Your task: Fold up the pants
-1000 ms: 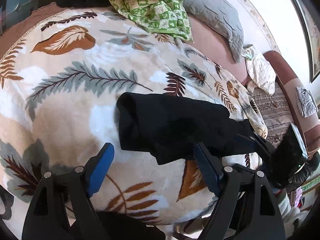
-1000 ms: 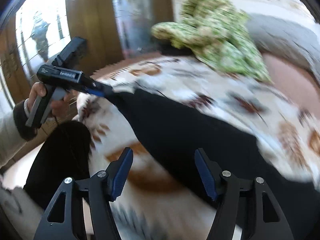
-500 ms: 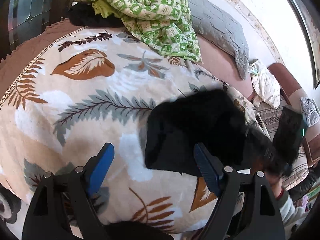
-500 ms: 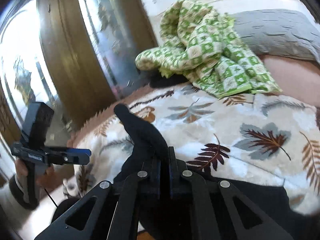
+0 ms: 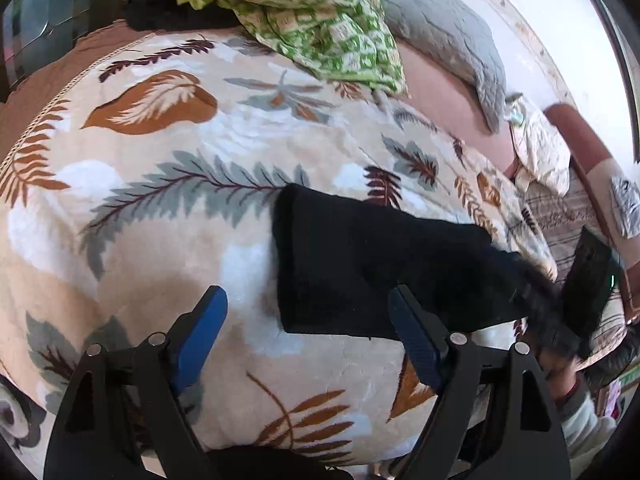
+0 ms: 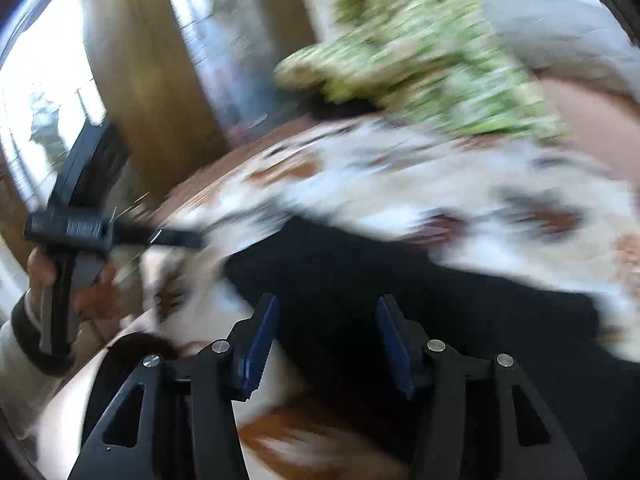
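Observation:
The black pants (image 5: 380, 268) lie folded in a flat block on the leaf-print blanket (image 5: 168, 208). My left gripper (image 5: 308, 336) is open and empty, just short of the near left edge of the pants. The right wrist view is blurred by motion. There the pants (image 6: 400, 280) lie under and ahead of my right gripper (image 6: 326, 340), which is open with nothing between the blue pads. The right gripper also shows in the left wrist view (image 5: 588, 280) at the right end of the pants. The left gripper shows in the right wrist view (image 6: 80, 224), held in a hand.
A green and white checked cloth (image 5: 312, 12) is heaped at the far side of the bed, next to a grey pillow (image 5: 452, 44). A brown headboard (image 5: 580, 148) and a striped sheet (image 5: 560, 220) lie to the right. A wooden door frame (image 6: 148, 80) stands behind.
Half a second ago my right gripper was shut on the pants and lifting a fold. Now it is open and the pants lie flat. The left gripper stayed open and barely moved.

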`<state>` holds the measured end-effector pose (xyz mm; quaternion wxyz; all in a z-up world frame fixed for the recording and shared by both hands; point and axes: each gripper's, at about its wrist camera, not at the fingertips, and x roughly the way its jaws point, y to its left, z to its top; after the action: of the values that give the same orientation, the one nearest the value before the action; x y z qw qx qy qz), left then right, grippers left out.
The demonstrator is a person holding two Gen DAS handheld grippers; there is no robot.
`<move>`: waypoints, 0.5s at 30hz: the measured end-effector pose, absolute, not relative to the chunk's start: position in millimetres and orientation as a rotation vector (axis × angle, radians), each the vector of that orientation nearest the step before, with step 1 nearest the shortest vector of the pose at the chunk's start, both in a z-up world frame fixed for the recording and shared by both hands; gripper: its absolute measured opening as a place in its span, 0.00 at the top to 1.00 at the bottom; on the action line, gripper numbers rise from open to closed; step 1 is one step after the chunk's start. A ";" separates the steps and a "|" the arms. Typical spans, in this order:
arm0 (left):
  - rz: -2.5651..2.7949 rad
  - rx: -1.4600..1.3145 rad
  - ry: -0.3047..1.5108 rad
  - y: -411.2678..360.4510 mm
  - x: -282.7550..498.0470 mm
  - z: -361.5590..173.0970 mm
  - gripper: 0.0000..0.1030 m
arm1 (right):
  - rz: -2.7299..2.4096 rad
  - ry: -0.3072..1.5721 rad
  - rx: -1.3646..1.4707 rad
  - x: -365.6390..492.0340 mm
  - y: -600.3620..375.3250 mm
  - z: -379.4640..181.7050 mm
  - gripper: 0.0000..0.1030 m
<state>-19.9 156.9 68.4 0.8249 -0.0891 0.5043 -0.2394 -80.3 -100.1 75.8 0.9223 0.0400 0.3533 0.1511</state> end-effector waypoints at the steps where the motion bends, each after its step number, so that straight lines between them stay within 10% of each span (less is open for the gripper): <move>1: -0.513 -0.188 1.080 154.7 -19.3 66.7 0.19 | 0.224 0.724 0.076 -80.2 -120.7 77.2 0.40; 7: -0.533 -0.106 1.114 123.4 -17.4 53.7 0.20 | 0.023 0.848 0.193 -52.1 -198.9 48.1 0.42; 9: -0.518 -0.055 1.115 114.7 -16.7 50.4 0.31 | 0.081 0.878 0.231 -39.6 -200.8 38.5 0.87; 15: -0.481 -0.008 1.151 108.6 -15.3 37.1 0.34 | 0.031 0.879 0.149 -34.1 -189.5 28.3 0.92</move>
<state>-15.3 108.6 37.1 0.8117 -0.0037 0.5389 -0.2251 -34.1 -189.5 28.3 0.9022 0.0723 0.4249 0.0151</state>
